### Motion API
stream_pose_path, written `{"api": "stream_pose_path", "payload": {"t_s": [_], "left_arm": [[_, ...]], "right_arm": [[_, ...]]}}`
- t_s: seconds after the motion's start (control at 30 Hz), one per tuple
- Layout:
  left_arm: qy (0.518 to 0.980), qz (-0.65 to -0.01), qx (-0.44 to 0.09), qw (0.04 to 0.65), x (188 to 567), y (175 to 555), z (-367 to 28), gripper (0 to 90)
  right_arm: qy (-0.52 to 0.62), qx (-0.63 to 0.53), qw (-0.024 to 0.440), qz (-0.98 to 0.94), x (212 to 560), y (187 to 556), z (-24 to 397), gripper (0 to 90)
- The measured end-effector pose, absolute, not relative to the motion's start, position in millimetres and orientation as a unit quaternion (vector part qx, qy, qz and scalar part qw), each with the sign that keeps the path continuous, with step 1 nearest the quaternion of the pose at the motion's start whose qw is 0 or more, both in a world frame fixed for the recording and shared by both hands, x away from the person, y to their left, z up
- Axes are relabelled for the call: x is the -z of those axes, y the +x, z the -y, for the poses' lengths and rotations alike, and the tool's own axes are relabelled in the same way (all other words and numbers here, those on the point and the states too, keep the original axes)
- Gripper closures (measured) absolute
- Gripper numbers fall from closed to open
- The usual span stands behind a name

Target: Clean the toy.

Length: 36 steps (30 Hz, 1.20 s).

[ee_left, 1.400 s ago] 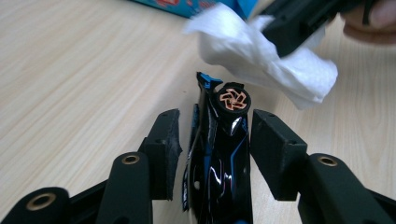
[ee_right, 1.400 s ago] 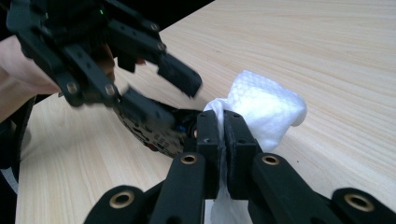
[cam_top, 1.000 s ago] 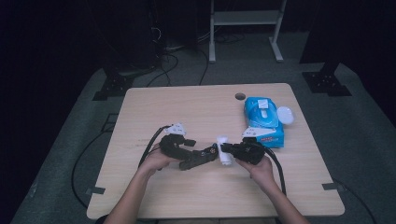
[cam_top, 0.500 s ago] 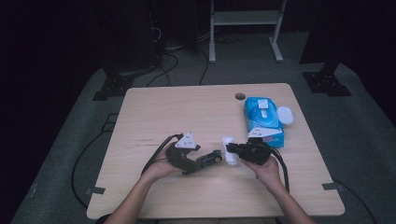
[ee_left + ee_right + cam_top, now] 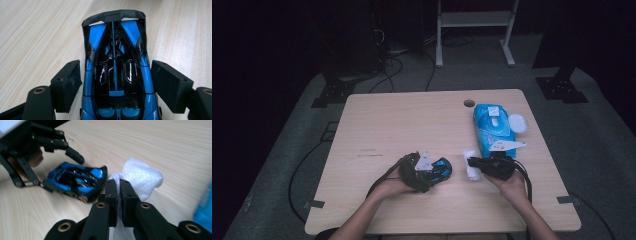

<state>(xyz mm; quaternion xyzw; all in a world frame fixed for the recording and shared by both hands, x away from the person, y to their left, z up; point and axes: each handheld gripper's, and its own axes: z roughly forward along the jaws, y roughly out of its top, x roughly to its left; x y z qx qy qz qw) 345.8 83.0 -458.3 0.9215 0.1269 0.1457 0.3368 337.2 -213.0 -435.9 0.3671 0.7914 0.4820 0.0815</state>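
Left gripper [image 5: 115, 87]: you are holding it low in the frame of the left gripper view, jaws parted; they have just been opening, and the pads are standing clear of the toy car on both sides.
Toy car [image 5: 116, 67]: it is lying on the table [image 5: 412, 125] between those open jaws, its black wing pointing toward the top of the frame; in the high view it is sitting lower centre [image 5: 439, 170].
Right gripper [image 5: 119, 192]: you are pinching a white wipe [image 5: 142, 177] with the jaws pressed together, bottom centre of the right gripper view.
Wipe: it is sitting just right of the car in the high view [image 5: 471, 161], near but apart.
Blue pack [image 5: 492, 125]: it is lying at the upper right of the table.
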Motion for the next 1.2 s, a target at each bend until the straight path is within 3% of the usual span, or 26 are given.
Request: {"api": "stream_pose_path", "payload": {"t_s": [0.3, 0.5, 0.63, 1.2], "left_arm": [[0.913, -0.132, -0.131, 0.362, 451.6, 345.1, -89.5, 20.6], [0.907, -0.142, -0.128, 0.374, 449.2, 347.7, -93.6, 19.3], [0.902, -0.152, -0.132, 0.382, 446.8, 349.8, -98.1, 18.5], [0.895, -0.176, -0.133, 0.387, 440.5, 352.2, -120.5, 16.4]], "right_arm": [[0.369, -0.45, 0.091, -0.808, 447.3, 322.6, 244.7, 83.2], [0.372, -0.436, 0.084, -0.815, 459.4, 316.7, 263.9, 60.8], [0.377, -0.454, 0.076, -0.804, 462.2, 308.6, 281.1, 56.2], [0.373, -0.469, 0.083, -0.796, 459.7, 302.0, 293.5, 49.7]]}}
